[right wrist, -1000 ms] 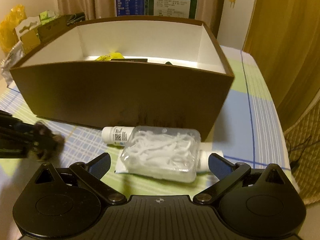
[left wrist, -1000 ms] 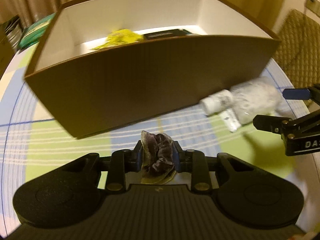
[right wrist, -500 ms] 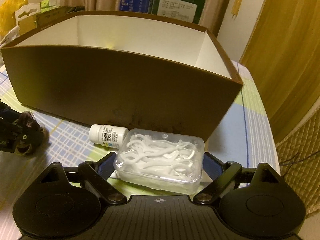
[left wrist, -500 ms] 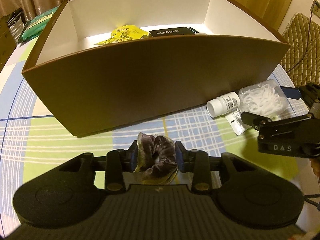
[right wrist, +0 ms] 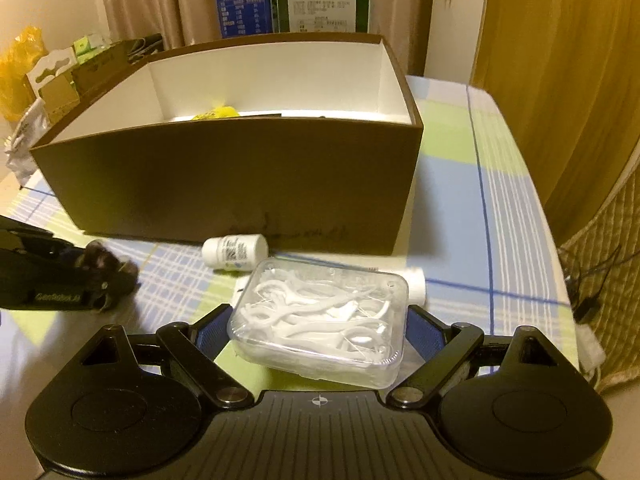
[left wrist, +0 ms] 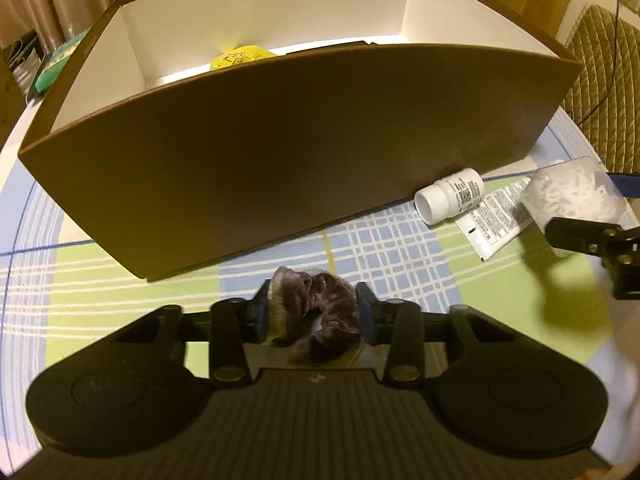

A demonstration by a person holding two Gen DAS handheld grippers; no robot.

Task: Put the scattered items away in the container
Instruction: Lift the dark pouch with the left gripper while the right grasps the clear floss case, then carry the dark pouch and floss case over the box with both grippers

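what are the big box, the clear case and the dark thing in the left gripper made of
Box: looks like cardboard, matte brown outside and white inside, with thin straight walls. Case: clear hard plastic, glossy, since the white floss picks show through it. Dark thing in the left gripper: soft fabric, maybe velvety, crumpled in folds with a faint sheen; likely a scrunchie, but that is uncertain.

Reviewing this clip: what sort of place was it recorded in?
Most likely a room in a home. A checked tablecloth covers the table, curtains hang behind it, and a quilted chair cushion sits beside it. Everyday clutter, such as a small white bottle, lies by the brown box.
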